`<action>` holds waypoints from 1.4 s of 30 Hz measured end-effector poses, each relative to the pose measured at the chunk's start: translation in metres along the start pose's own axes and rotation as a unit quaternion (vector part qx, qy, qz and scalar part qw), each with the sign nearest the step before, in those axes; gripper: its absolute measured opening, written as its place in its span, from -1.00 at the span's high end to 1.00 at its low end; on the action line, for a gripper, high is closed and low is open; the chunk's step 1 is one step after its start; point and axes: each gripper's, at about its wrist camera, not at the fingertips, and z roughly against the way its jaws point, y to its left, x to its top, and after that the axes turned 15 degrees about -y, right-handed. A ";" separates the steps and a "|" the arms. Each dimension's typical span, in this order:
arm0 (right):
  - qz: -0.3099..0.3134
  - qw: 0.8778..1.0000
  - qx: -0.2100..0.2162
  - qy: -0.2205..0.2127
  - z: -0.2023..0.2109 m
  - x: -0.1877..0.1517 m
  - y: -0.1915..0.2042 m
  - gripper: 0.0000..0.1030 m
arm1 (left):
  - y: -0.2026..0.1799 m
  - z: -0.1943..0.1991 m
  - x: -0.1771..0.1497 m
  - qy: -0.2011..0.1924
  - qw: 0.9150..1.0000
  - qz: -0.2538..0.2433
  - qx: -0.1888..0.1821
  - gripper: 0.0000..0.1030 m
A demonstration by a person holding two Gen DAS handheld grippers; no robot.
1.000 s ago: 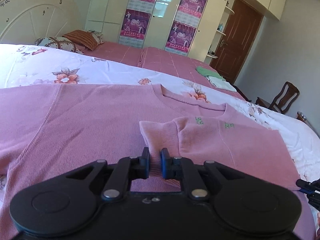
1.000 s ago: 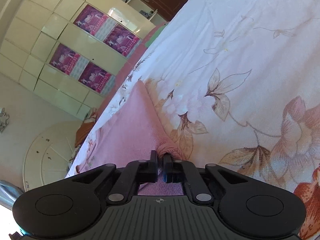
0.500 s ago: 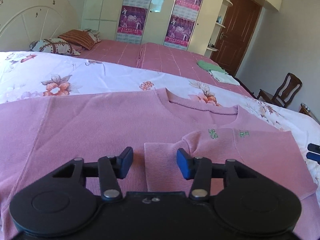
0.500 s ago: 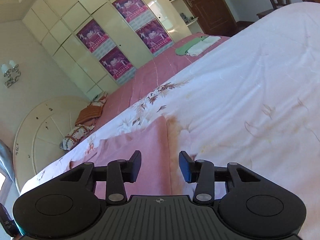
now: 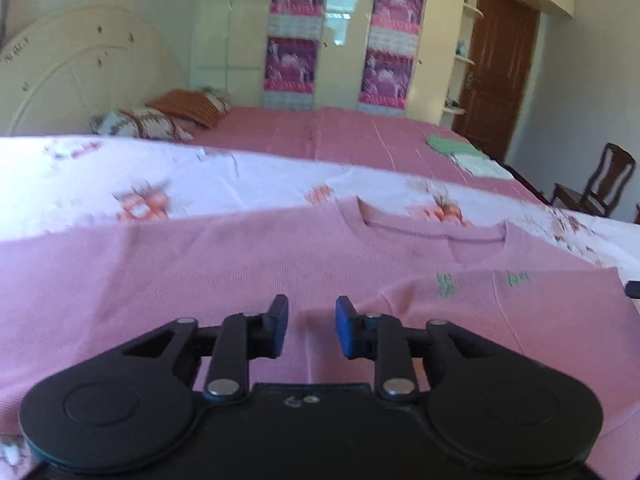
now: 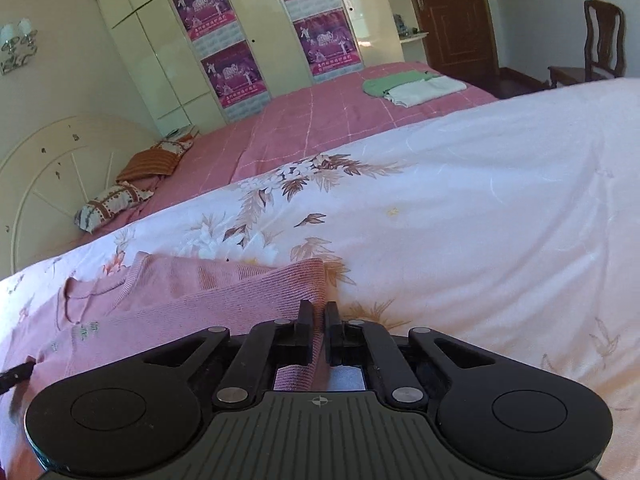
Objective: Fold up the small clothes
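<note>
A pink knit sweater lies flat on the floral quilt, with one sleeve folded across its front. My left gripper hovers low over the sleeve's cuff end. Its jaws are closing, the blue pads still apart and pressing on nothing, with pink knit showing in the gap. My right gripper is shut on the ribbed edge of the sweater at its right side, beside the bare quilt. A black tip of the right gripper shows at the left wrist view's right edge.
Behind the quilt lies a pink checked bedspread with a folded green and white pile of clothes. Pillows rest by the headboard. A wooden chair and a brown door stand at the right.
The left gripper let go of the sleeve cuff, opened wide and has since narrowed. The right gripper let go, rolled level, moved along the sweater's edge and shut on it.
</note>
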 end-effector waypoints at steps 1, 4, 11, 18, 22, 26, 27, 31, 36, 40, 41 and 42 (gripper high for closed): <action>0.015 1.000 0.003 -0.008 0.008 0.002 0.005 0.95 | -0.001 0.012 0.007 -0.024 1.000 -0.001 -0.010 0.30; 0.053 0.998 0.034 -0.019 0.027 -0.001 0.020 0.95 | -0.024 0.020 0.014 -0.016 0.998 -0.008 -0.058 0.13; 0.086 0.996 0.016 0.011 0.035 -0.023 0.036 0.95 | -0.060 0.031 -0.013 0.022 0.995 -0.053 -0.084 -0.10; 0.086 0.995 0.036 0.026 0.081 -0.071 0.046 0.95 | -0.065 0.042 -0.038 0.044 0.996 -0.061 -0.051 -0.29; 0.065 0.998 0.016 0.021 0.093 -0.060 0.055 0.79 | -0.029 0.077 -0.018 0.001 1.000 -0.006 -0.025 -0.29; 0.037 0.999 0.004 -0.014 0.115 -0.056 0.054 -0.14 | 0.044 0.106 -0.018 0.020 0.997 0.065 0.034 -0.43; 0.032 0.999 0.005 -0.015 0.121 -0.057 0.055 -0.14 | 0.072 0.115 -0.020 0.022 0.994 0.091 0.056 -0.46; 0.012 1.000 -0.009 -0.011 0.141 -0.065 0.061 -0.14 | 0.185 0.143 -0.029 0.020 0.973 0.184 0.141 -0.54; -0.001 0.999 -0.032 -0.006 0.154 -0.078 0.090 -0.14 | 0.329 0.174 -0.041 -0.020 0.910 0.345 0.229 -0.23; -0.028 0.999 -0.042 -0.002 0.151 -0.089 0.123 -0.14 | 0.396 0.173 -0.038 -0.039 0.889 0.393 0.230 -0.15; -0.039 0.998 -0.040 -0.004 0.148 -0.091 0.132 -0.14 | 0.407 0.170 -0.037 -0.042 0.887 0.403 0.224 -0.15; -0.050 0.998 -0.041 -0.007 0.144 -0.093 0.143 -0.14 | 0.416 0.165 -0.036 -0.044 0.885 0.409 0.218 -0.15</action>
